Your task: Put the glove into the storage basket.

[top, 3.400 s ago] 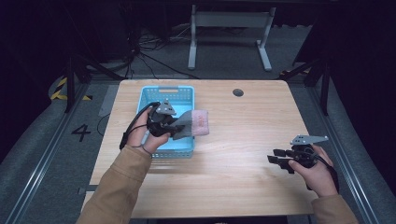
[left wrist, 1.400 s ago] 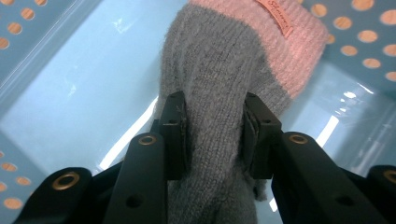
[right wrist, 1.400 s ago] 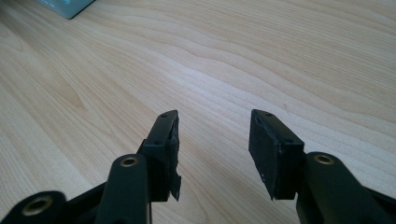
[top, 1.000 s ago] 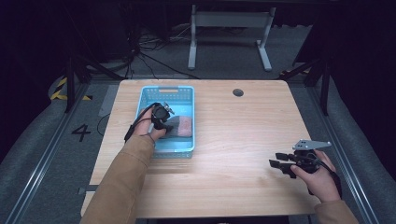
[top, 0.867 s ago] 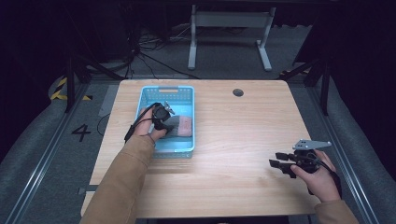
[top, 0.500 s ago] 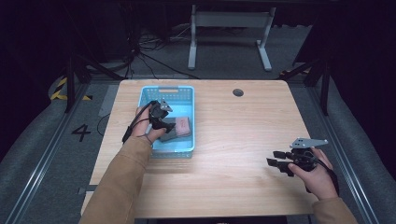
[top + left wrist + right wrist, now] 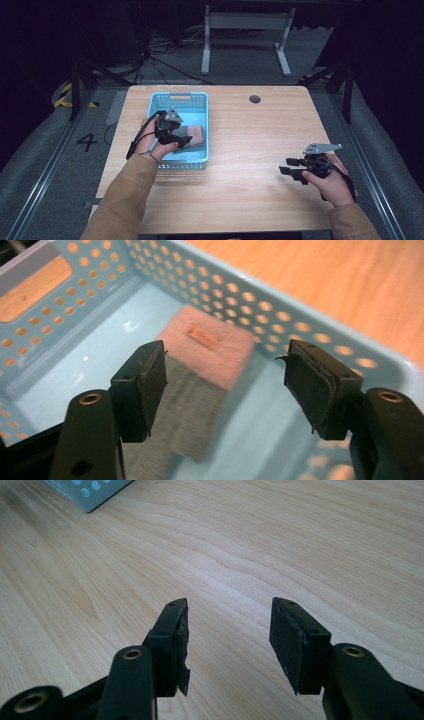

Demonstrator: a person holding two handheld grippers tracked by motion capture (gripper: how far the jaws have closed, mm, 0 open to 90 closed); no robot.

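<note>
Now the cloth [image 7: 200, 385], pink and grey, lies flat on the basket [image 7: 310, 330] floor, below and beyond the left gripper [image 7: 225, 385]; its jaws have just been opening and stand spread, nothing between them. Right gripper [image 7: 227, 640] hovers over bare table [image 7: 300, 540], jaws spread, well apart from the basket.

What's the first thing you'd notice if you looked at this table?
The bright blue basket at the left of the wooden table catches the eye, with a folded pink and grey cloth lying inside. The left hand-held gripper hangs just over it, its jaws having just been opening, with nothing between them. At the right, the right hand-held gripper sits open over bare wood.
</note>
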